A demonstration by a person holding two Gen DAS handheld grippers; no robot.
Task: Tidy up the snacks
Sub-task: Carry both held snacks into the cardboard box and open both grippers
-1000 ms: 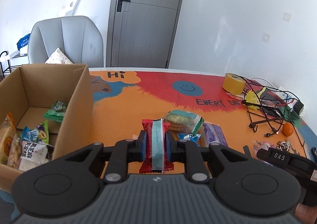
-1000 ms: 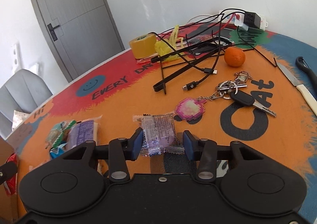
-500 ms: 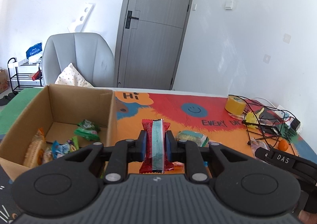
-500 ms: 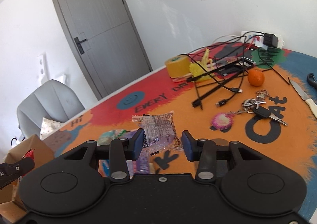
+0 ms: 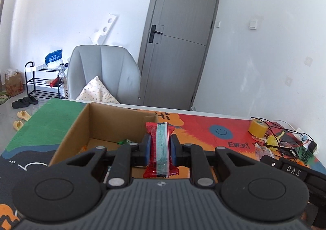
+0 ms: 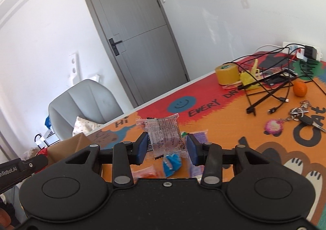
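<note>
Left gripper (image 5: 159, 149): pads clamped tight on a red bar with a blue stripe (image 5: 161, 149), held upright, over the near right corner of the cardboard box (image 5: 81, 126). Only the left view looks into the box: a green wrapper (image 5: 124, 141) on its floor, rest hidden behind the gripper body.

Right gripper (image 6: 167, 147): a clear-wrapped snack (image 6: 163, 135) sits between the pads, touching the left pad; contact on the right pad is not clear, so I cannot tell if it's gripped or loose.

Only the right view shows the loose snacks on the mat (image 6: 224, 128) below: blue wrapper (image 6: 172, 163), purple pack (image 6: 198, 138), orange one (image 6: 143, 173).

Further out, right view only: keys (image 6: 303, 116), orange (image 6: 300, 88). Tape roll (image 6: 227, 74) and cables (image 6: 271, 79) show in both views.
</note>
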